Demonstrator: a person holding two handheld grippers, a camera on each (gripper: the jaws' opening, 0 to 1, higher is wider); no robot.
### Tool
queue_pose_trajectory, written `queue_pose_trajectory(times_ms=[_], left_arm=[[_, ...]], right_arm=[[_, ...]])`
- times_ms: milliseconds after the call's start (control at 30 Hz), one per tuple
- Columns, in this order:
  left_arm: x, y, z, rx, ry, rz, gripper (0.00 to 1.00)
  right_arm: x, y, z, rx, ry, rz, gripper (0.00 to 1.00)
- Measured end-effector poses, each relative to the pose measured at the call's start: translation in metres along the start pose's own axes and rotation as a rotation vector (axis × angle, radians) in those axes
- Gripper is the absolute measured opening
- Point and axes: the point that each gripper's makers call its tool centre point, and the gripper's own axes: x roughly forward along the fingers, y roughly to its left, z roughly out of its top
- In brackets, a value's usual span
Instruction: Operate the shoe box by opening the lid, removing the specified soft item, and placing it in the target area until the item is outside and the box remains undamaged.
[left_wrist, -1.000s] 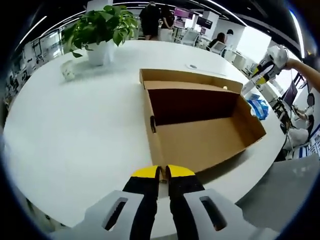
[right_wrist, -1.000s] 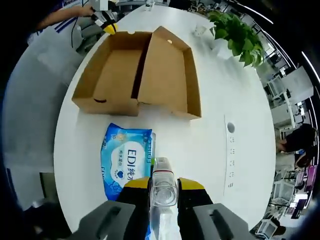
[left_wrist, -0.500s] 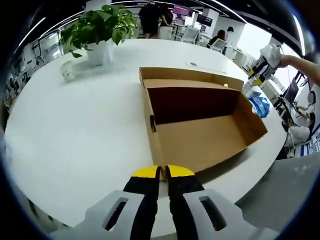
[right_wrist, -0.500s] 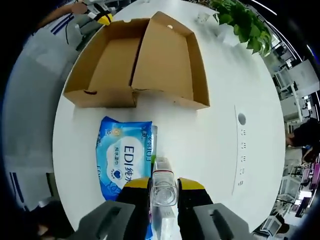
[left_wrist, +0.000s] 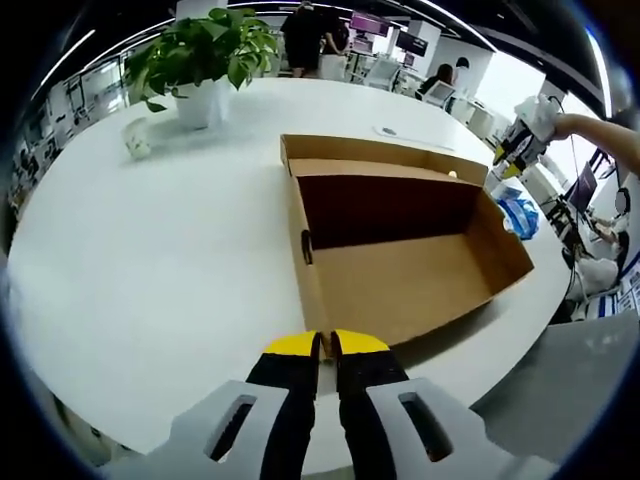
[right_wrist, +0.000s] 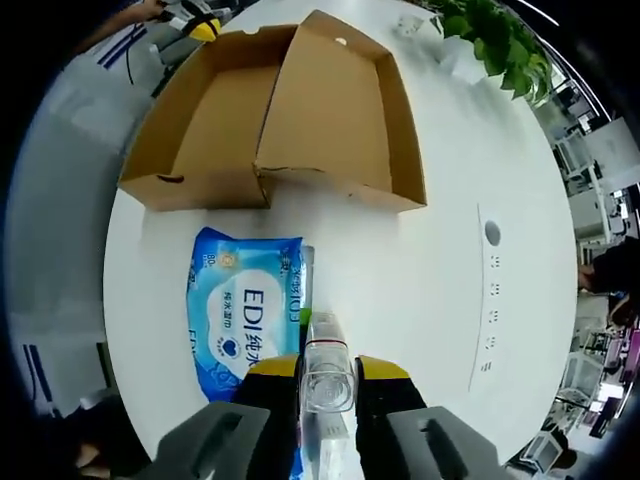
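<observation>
My left gripper (left_wrist: 323, 345) hangs with jaws pressed together near the shoe box (left_wrist: 400, 240), my right gripper (right_wrist: 327, 365) clamping a clear piece.

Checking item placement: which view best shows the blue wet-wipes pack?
The right gripper view: the blue wet-wipes pack lies flat on the white table, label readable. The left gripper view catches a small blue sliver beyond the open cardboard box.

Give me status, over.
Left gripper shut, empty. Right gripper shut on clear strip of wipes pack, pack outside shoe box on table. Lid open. Nothing obstructing.
</observation>
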Motion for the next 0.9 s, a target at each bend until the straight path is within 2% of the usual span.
queue_pose_trajectory(times_ms=[367,900], left_arm=[[0.001,0.001,0.000,-0.003,0.004,-0.001,0.03],[0.001,0.000,0.001,-0.002,0.013,-0.003,0.03]], right_arm=[[0.003,-0.004,-0.002,-0.001,0.013,0.003,0.16],[-0.007,-0.015,0.002,-0.002,-0.014,-0.050,0.21]])
